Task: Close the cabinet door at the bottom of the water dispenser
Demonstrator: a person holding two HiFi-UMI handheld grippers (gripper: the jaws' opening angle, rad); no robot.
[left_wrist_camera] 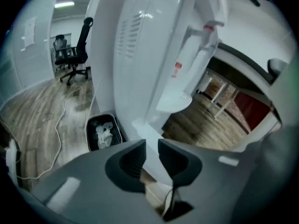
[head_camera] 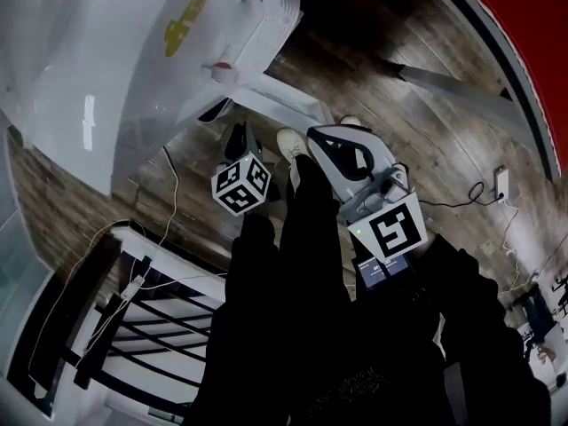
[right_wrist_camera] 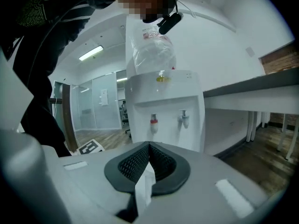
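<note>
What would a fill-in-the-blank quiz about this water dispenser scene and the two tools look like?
1. The left tool is ____ (open or shut), with nothing between its jaws.
2. The right tool is ____ (open or shut).
3. Of the two taps on the water dispenser, the coloured cap is ____.
4. In the left gripper view, the bin beside the dispenser is ____ in colour.
Missing words: open; shut; red; black.
</note>
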